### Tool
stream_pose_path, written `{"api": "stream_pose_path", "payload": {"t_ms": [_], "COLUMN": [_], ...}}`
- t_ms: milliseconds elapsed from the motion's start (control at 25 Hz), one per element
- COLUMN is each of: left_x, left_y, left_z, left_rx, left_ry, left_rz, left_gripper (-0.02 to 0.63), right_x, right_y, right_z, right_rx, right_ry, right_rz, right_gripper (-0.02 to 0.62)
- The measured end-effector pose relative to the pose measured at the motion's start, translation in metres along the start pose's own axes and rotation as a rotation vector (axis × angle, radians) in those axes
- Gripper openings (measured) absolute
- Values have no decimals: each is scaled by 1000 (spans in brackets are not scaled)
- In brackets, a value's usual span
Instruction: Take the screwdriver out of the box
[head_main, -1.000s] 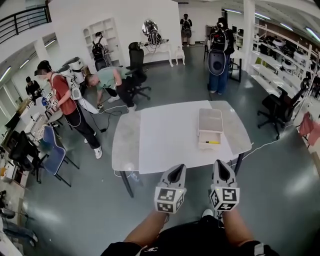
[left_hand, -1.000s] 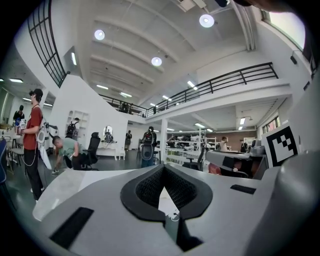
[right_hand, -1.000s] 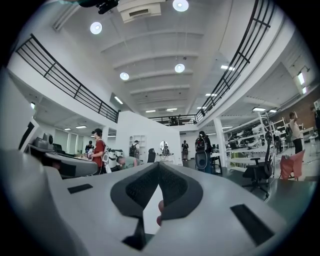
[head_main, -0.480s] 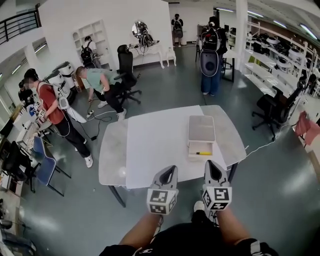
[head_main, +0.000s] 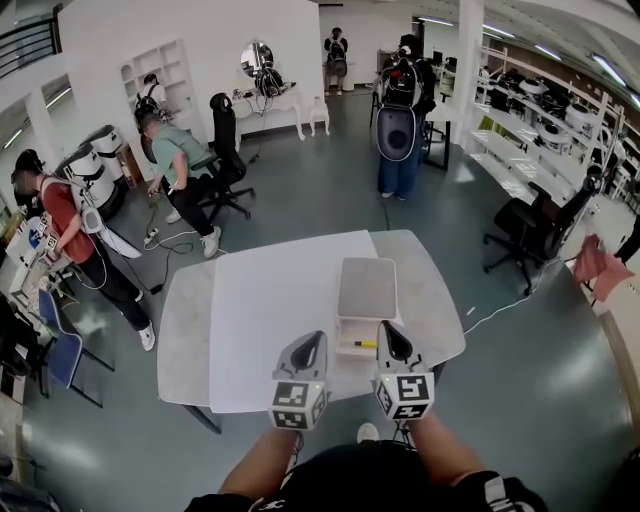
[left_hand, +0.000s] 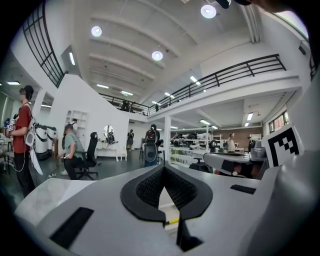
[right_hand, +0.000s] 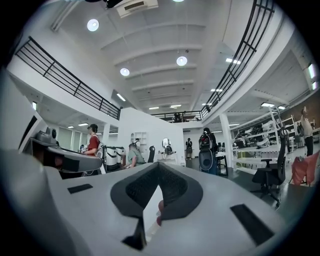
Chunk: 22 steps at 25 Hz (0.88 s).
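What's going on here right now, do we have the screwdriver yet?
Not yet. A person stands at the near edge of the table with a gripper in each hand. The left gripper and right gripper are both shut and empty, pointed toward the box. Its drawer is open on the side facing them, and the yellow-handled screwdriver lies inside it, untouched. Other people are busy farther back in the room, away from the table.

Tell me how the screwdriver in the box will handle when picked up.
The screwdriver looks slim and rigid, so it is probably stiff and light. Lying flat in the open box, its round-looking yellow handle may roll if nudged.
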<state>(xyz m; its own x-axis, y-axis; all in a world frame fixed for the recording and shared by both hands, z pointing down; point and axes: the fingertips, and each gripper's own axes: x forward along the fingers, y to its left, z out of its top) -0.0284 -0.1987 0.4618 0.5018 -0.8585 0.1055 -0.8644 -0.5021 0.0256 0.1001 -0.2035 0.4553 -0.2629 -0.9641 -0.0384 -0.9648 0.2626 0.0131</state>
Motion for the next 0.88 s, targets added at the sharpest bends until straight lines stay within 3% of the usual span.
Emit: {"api": "stream_pose_path", "payload": {"t_ms": [440,880], "left_x": [115,157], "left_y": [-3,15], "left_z": [16,7], "left_rx": [0,-15], "left_ry": [6,39], "left_rz": [14,15], "left_gripper": [13,12], "right_x": [79,116], "right_y": [-76,-94], "right_z": [0,-14], "right_rx": [-8,-26], "right_ry": [15,64], "right_rz": [40,64], "right_gripper": [12,12]}}
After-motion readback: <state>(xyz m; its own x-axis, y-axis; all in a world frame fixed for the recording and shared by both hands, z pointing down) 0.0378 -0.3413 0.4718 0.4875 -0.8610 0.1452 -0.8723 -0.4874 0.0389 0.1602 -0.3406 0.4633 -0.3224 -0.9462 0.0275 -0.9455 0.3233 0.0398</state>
